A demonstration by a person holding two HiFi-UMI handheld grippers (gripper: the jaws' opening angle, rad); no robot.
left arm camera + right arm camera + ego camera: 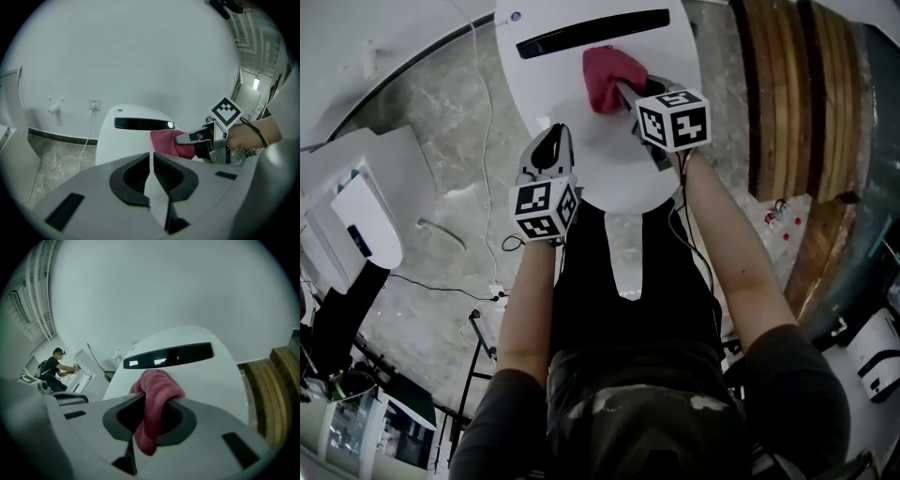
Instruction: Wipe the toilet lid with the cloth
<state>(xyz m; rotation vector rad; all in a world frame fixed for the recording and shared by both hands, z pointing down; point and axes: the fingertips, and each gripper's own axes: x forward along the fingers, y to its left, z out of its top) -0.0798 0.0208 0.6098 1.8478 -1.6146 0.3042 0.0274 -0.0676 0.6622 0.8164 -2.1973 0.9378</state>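
A person stands over a closed white toilet lid (546,94), a red cloth (606,77) clamped in the right claw (626,91)

From above, the lid is the largest thing, with grey marbled floor (431,122) around it and a black strip (591,33) across its rear; the cloth hangs bunched from the right claw, just in front of that strip, over the lid's rear half; whether it presses on the lid cannot be told; the left claw (553,136) has its jaws together on nothing and hovers over the lid's front left; likely risks: the bunched cloth would wipe only a narrow patch, it could slide out of the grip if dragged hard, the hard claw tips could scrape the lid if tipped too steeply, and the idle left claw could block the sweep
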